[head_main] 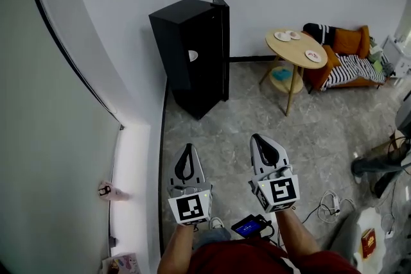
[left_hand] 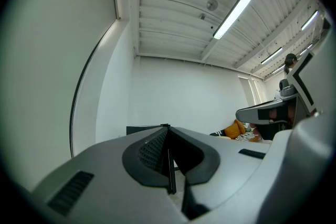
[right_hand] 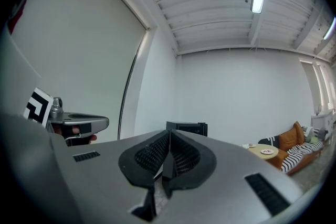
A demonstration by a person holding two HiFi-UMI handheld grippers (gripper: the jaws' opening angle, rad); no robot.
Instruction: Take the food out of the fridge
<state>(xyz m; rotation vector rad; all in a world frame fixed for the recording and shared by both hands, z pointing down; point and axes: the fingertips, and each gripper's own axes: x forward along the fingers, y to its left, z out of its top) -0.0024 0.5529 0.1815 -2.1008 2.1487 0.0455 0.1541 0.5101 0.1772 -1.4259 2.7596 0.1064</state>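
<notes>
A small black fridge point(head_main: 192, 54) stands against the white wall, its door closed. It also shows far ahead in the left gripper view as the fridge point(left_hand: 142, 128) and in the right gripper view as the fridge point(right_hand: 187, 127). No food is in sight. My left gripper point(head_main: 187, 151) and right gripper point(head_main: 261, 140) are held side by side over the grey floor, well short of the fridge. Both are shut with nothing between their jaws. In their own views the left gripper point(left_hand: 168, 131) and right gripper point(right_hand: 169, 134) point roughly level.
A round wooden table point(head_main: 297, 50) carrying small plates stands right of the fridge. An orange sofa point(head_main: 350, 61) with striped cushions lies beyond it. Cables point(head_main: 329, 203) and a phone point(head_main: 250, 226) are on the floor near my feet. A curved white wall point(head_main: 58, 138) runs along the left.
</notes>
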